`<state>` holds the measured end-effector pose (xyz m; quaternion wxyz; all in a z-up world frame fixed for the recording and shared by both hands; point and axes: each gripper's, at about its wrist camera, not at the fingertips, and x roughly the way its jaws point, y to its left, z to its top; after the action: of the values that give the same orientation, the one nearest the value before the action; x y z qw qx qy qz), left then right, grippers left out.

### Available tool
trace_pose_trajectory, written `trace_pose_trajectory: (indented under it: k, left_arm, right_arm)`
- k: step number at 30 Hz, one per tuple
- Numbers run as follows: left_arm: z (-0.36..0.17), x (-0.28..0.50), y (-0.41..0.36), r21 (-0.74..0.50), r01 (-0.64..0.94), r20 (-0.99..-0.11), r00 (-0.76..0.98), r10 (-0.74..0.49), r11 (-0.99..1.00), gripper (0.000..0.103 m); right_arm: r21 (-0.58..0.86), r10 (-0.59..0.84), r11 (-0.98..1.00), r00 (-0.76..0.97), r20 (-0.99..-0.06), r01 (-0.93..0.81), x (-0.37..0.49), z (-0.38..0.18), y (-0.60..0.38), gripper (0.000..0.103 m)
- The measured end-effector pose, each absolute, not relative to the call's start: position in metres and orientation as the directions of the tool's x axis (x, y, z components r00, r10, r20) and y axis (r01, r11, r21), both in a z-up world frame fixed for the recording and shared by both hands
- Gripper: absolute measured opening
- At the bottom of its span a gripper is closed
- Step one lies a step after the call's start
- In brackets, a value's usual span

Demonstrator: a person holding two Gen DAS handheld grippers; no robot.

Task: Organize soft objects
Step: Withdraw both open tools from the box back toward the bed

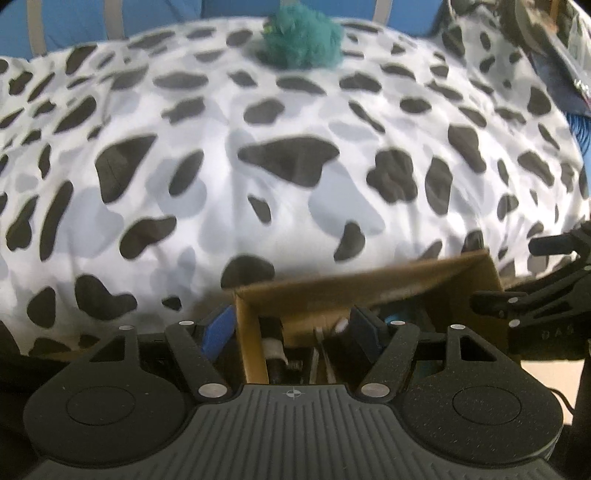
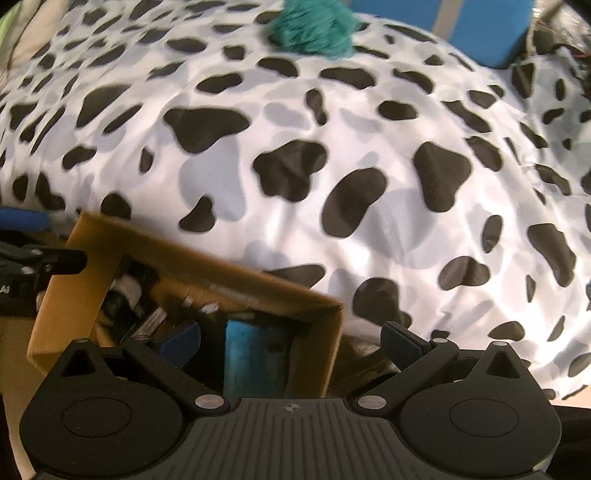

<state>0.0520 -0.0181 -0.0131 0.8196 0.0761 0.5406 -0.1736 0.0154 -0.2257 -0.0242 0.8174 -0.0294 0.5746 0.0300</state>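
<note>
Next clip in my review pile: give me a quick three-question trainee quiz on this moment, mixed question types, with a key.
1. True or false: the teal plush toy lies inside the cardboard box.
2. What pattern covers the bedspread? A) stripes B) cow-like black patches C) plain blue
3. Fill in: both the left gripper and the right gripper hang above the ____ with nothing between their fingers.

Key: 1 false, it sits on the bedspread at the far edge; 2 B; 3 box.

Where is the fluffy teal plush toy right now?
The fluffy teal plush toy sits top centre in both wrist views, on the far edge of the cow-print bedspread, well beyond the brown cardboard box.
</note>
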Motion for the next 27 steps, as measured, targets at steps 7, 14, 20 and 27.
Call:
trace_pose_trajectory:
  k: [7, 14, 20, 27]
  left_arm:
    - [0.002, 0.054, -0.017, -0.082, 0.340, -0.859, 0.453, -0.239, 0.937, 0.068]
    - [0.012, 0.056, -0.014, -0.111, 0.320, -0.817, 0.509, -0.270, 0.941, 0.068]
    - [0.015, 0.059, -0.013, -0.119, 0.305, -0.806, 0.526, -0.272, 0.945, 0.068]
    - [0.018, 0.066, -0.015, -0.086, 0.302, -0.812, 0.531, -0.242, 0.949, 0.068]
  right_arm:
    - [0.029, 0.024, 1.000, 0.443, -0.896, 0.004, 0.019, -0.006, -0.245, 0.103]
    - [0.056, 0.023, 0.998, 0.590, -0.807, 0.038, 0.018, 0.016, -0.256, 0.103]
    - [0.094, 0.016, 0.993, 0.676, -0.737, 0.078, 0.021, 0.027, -0.269, 0.103]
    - [0.089, 0.011, 0.993, 0.699, -0.715, 0.076, 0.036, 0.034, -0.282, 0.103]
